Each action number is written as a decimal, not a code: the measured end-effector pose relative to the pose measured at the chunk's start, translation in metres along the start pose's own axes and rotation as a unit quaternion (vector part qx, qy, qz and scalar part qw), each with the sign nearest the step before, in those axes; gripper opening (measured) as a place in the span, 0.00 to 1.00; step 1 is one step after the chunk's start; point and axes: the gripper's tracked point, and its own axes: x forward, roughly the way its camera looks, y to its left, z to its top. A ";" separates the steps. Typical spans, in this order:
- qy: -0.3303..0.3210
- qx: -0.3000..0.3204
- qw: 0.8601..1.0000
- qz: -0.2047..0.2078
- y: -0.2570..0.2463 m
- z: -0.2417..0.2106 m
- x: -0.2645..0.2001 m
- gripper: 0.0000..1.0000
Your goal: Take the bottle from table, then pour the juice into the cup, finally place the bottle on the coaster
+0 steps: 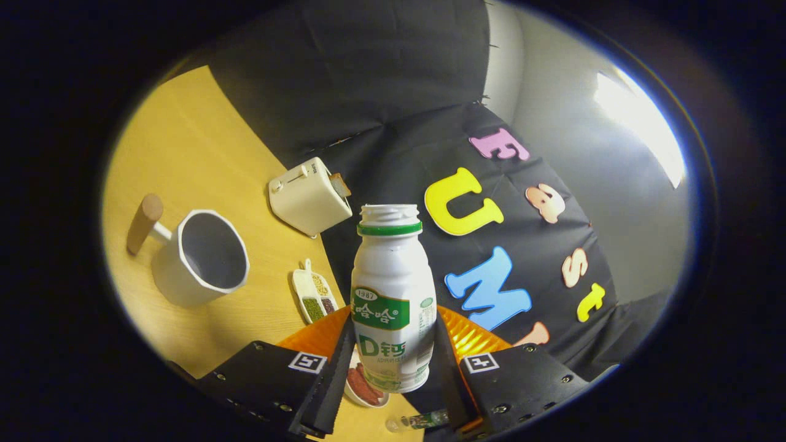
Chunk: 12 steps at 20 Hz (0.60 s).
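Tongs [393, 368] clamped on uncapped bottle [393, 301], held above bench beside cup [201, 256]. Tilt mouth slowly over cup centre.

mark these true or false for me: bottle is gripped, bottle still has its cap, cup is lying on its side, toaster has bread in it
1. The gripper is shut on the bottle. True: both fingers press its sides.
2. The bottle has its cap on. False: its threaded mouth is open.
3. The cup lies on its side. False: it stands on the table, mouth open upward.
4. The toaster holds a slice of bread. True: a slice sticks out of its slot.
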 end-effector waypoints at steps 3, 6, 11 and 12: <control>0.010 0.103 0.994 0.027 0.001 -0.011 0.007 0.67; 0.024 0.212 0.976 0.053 0.002 -0.018 0.013 0.66; 0.038 0.355 0.931 0.076 0.004 -0.038 0.019 0.66; 0.043 0.377 0.922 0.079 0.005 -0.044 0.021 0.66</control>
